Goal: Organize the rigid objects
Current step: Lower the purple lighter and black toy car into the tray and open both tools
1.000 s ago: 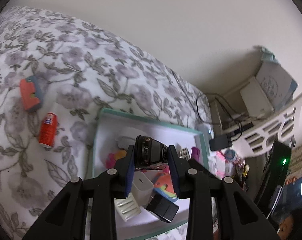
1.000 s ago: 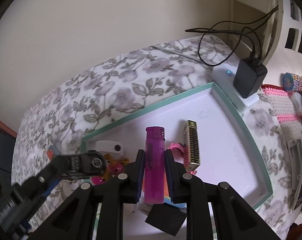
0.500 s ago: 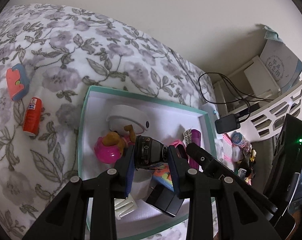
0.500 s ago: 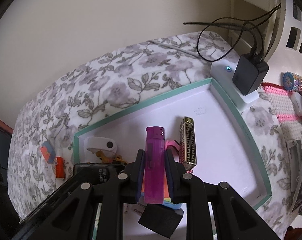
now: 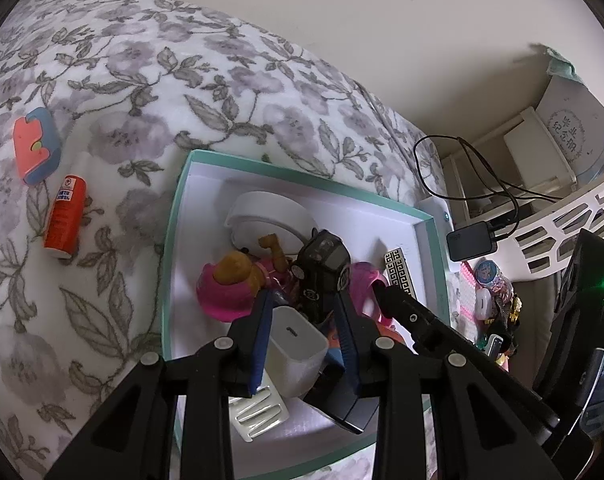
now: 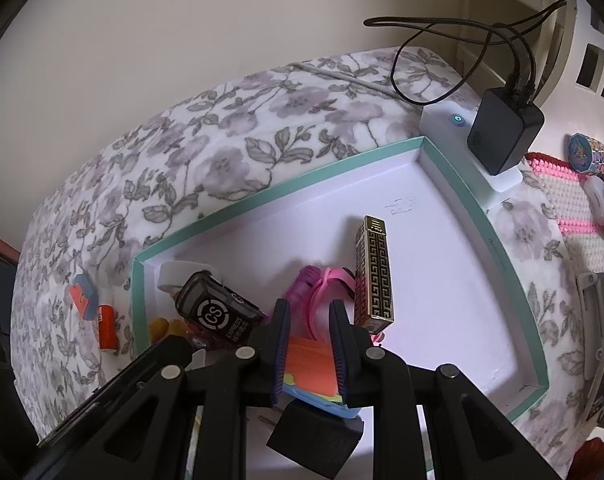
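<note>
A white box with a teal rim (image 5: pixel 174 240) (image 6: pixel 302 172) lies on the flowered blanket. My left gripper (image 5: pixel 303 294) hangs over the heap at the box's left end. A black device marked CS EXPRESS (image 5: pixel 321 264) (image 6: pixel 218 312) stands tilted on that heap, its lower end between the left pads. My right gripper (image 6: pixel 309 304) hovers over the middle of the box, jaws a narrow gap apart with nothing between them. The purple lighter (image 6: pixel 302 280) lies just beyond its fingertips, beside a pink band. An orange and blue block (image 6: pixel 309 360) shows under the right fingers.
A gold-patterned case (image 6: pixel 373 276) lies in the box right of my right gripper. A white charger cube (image 5: pixel 298 344), a pink toy (image 5: pixel 226 292) and a black cube (image 6: pixel 313 436) crowd the near end. An orange tube (image 5: pixel 64 216) lies on the blanket. A black charger (image 6: pixel 501 136) sits by the far corner.
The purple lighter has left the right jaws and lies in the box. The black device has tipped from crosswise to upright. My left gripper has sunk toward the heap.
</note>
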`<control>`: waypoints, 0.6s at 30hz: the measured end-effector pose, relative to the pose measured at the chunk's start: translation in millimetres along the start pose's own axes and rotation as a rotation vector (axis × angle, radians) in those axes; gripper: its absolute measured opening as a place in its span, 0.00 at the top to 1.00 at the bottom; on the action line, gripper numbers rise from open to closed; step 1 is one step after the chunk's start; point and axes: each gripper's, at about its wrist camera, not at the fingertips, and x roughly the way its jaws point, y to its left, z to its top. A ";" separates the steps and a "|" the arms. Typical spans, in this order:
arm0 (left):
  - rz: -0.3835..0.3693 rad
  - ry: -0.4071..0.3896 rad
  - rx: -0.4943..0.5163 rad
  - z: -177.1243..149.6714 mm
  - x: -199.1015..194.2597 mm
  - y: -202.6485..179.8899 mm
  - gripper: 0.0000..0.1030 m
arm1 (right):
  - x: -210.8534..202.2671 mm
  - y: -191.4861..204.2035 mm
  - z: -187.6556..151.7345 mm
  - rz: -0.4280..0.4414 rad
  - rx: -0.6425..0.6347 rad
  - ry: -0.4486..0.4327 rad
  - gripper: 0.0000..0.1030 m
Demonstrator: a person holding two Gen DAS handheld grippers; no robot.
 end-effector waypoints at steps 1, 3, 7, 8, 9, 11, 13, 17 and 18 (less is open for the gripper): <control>0.002 -0.001 0.000 0.2 -0.7 0.0 0.68 | 0.0 0.6 -0.1 -0.001 -0.002 0.002 0.79; 0.006 -0.005 0.001 1.3 -2.4 0.0 0.68 | -1.1 2.0 0.0 -0.006 -0.007 0.001 0.79; 0.020 -0.015 0.001 3.1 -5.9 0.9 0.68 | -2.9 2.8 0.6 -0.008 -0.011 -0.006 0.79; 0.024 -0.017 0.001 3.4 -6.4 1.1 0.68 | -2.4 2.7 0.5 -0.009 -0.011 -0.004 0.79; 0.028 -0.020 0.000 3.6 -6.9 1.2 0.68 | -1.9 2.6 0.4 -0.008 -0.010 -0.002 0.79; 0.035 -0.024 -0.002 4.4 -8.0 2.3 0.68 | -2.0 2.9 0.2 -0.009 -0.011 -0.002 0.79; 0.046 -0.027 -0.002 5.2 -9.1 3.2 0.68 | -2.1 3.0 0.0 -0.009 -0.012 -0.004 0.79; 0.068 -0.037 -0.005 6.5 -11.5 5.2 0.68 | -1.7 3.3 0.2 -0.015 -0.010 -0.003 0.79; 0.071 -0.039 -0.007 7.0 -11.7 5.7 0.68 | -1.0 2.9 0.1 -0.018 -0.006 0.000 0.79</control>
